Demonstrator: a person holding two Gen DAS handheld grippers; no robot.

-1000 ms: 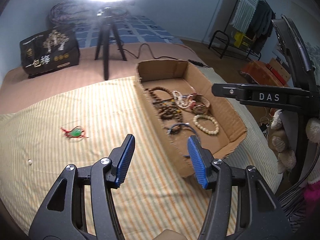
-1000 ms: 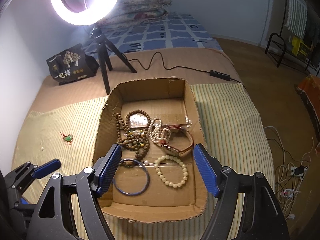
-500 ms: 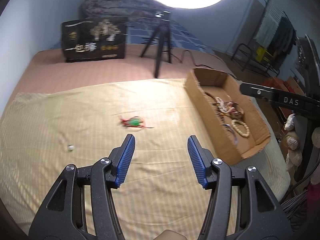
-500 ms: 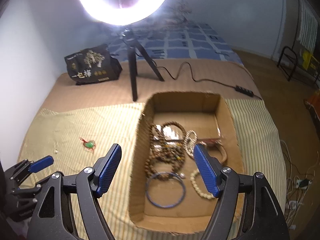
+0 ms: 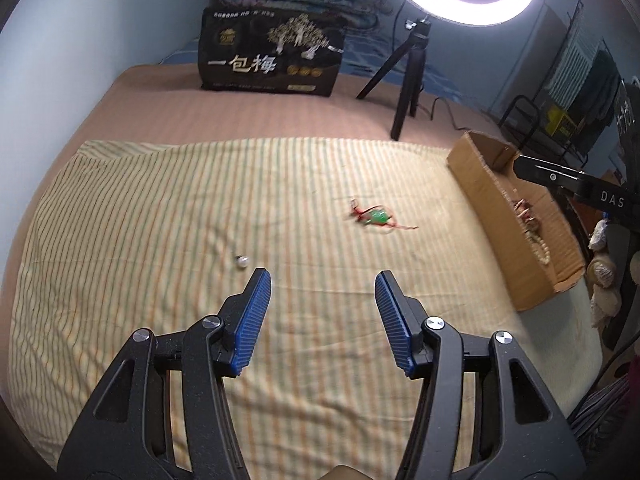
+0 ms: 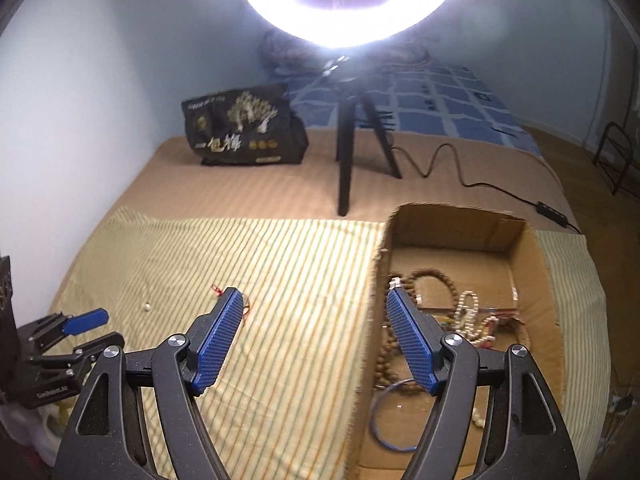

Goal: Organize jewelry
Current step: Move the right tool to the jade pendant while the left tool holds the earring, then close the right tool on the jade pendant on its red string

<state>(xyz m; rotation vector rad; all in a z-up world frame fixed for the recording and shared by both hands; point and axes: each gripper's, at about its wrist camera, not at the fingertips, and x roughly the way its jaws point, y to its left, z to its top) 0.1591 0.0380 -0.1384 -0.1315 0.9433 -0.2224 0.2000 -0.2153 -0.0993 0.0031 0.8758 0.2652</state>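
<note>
Jewelry: green pendant [image 5: 377, 217] and pearl [image 5: 241, 261] loose on my striped cloth [image 5: 160, 208]; box [image 6: 460, 224] at three o'clock.
Left hand-held gripper [image 5: 322, 316]: parted, empty.
Right hand-held gripper [image 6: 314, 334]: wide, empty.

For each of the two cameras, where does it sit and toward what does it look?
Left wrist: sits on the left claw, looks down over the striped cloth at the green pendant and a small bead; its open blue fingers show.
Right wrist: sits on the right claw, looks at the cardboard box; the left claw shows too.
Shared: cloth, box, ring light, black bag.
</note>
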